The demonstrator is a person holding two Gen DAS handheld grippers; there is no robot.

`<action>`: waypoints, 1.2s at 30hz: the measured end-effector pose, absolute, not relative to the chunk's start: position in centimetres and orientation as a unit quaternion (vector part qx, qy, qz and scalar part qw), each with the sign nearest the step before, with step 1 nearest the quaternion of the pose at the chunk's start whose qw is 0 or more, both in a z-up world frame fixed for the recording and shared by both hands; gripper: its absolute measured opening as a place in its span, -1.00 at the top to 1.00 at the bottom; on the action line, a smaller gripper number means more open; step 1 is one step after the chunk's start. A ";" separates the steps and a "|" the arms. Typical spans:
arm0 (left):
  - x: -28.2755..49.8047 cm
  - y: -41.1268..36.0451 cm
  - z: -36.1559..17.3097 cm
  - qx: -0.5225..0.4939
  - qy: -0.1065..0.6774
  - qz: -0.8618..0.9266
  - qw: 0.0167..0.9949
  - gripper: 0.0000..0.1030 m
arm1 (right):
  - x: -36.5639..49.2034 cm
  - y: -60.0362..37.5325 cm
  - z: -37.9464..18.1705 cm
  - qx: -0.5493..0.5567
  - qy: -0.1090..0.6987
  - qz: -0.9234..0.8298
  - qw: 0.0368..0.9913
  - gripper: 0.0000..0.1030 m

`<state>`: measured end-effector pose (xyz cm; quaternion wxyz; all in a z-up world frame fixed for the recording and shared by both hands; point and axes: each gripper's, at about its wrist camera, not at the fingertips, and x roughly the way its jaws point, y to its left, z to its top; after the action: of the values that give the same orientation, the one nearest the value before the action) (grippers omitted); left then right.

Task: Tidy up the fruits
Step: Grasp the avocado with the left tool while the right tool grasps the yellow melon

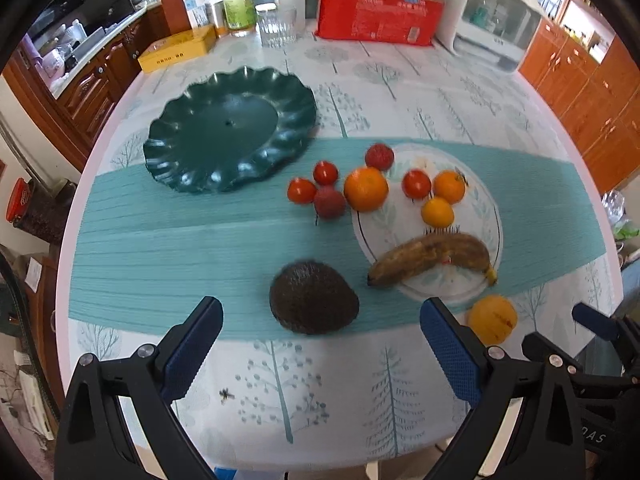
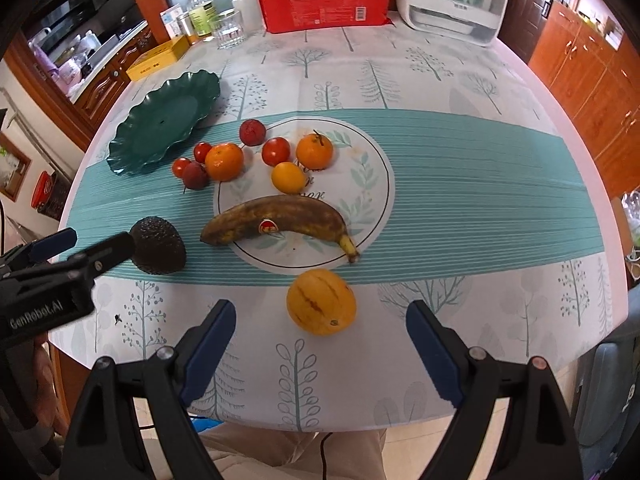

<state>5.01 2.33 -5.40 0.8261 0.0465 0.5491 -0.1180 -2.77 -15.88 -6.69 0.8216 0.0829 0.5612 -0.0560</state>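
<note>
Both tools hang over the near edge of the tabletop (image 2: 460, 80), each with its blue-padded jaws spread wide and nothing between them. Just beyond the right tool (image 2: 322, 350) lies a yellow melon-like fruit (image 2: 321, 301) with dark stripes, on the tree-print cloth on the near side of the banana (image 2: 276, 222). Ahead of the left tool (image 1: 320, 346) sits a dark avocado (image 1: 313, 297), left of the banana's blunt end and close to it. That banana, browned and stickered, lies across the pale round print in the teal runner. Beyond the banana a small cluster gathers: a yellow citrus (image 2: 287, 177), an orange with a stem (image 2: 314, 151), a tomato (image 2: 276, 151), a larger orange (image 2: 224, 161), two small tomatoes and two dark red fruits. Further left of the banana, past the cluster, rests a dark green scalloped plate (image 1: 228, 130) with nothing on it, well apart from the fruit.
</note>
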 end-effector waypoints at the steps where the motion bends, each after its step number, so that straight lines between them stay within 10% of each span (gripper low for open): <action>1: 5.2 2.6 -5.3 0.043 0.542 -0.116 0.831 -0.91 | -2.7 -16.3 -6.7 0.087 0.558 -0.058 0.823 -0.70; 36: 7.9 3.6 -13.5 0.015 0.577 -0.143 0.804 -0.88 | -1.7 -16.0 -13.6 0.074 0.547 -0.021 0.834 -0.47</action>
<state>7.89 3.57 -13.47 0.8039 0.0155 0.5772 -0.1429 -1.74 -16.00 -13.57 0.8337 0.0744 0.5467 -0.0208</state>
